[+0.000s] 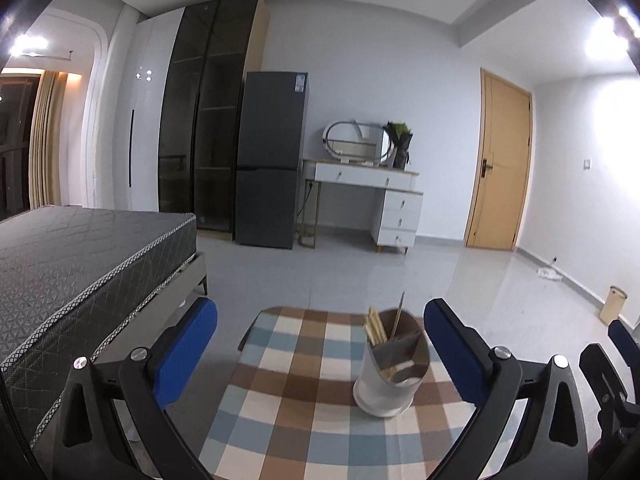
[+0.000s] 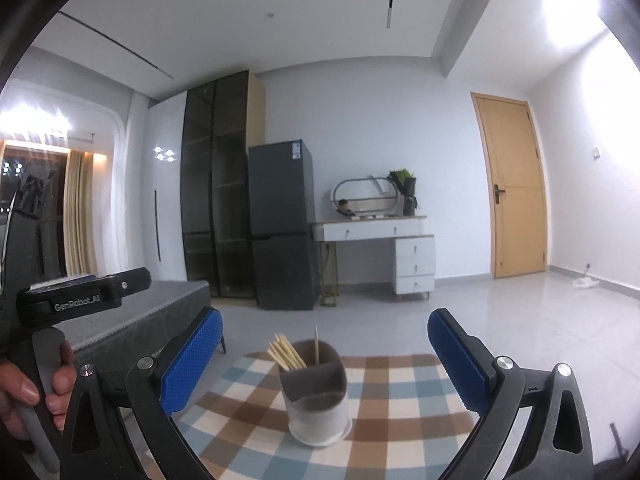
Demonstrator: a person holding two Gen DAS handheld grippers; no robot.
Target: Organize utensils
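Standing upright on the checked tablecloth (image 2: 400, 392), the utensil holder (image 2: 316, 396) carried chopsticks (image 2: 286, 352) pointing upward. Right gripper (image 2: 324, 356) and left gripper (image 1: 320, 344) both gaped, empty. Holder lay dead ahead of the right, right-of-centre for the left.

I see a pale-walled bedroom: grey mattress (image 1: 80, 256) left, dark fridge (image 1: 272, 160) beside glass wardrobe (image 1: 208, 112), white dressing table (image 1: 372, 196), wooden door (image 1: 500, 160), glossy tiled floor (image 1: 460, 276).
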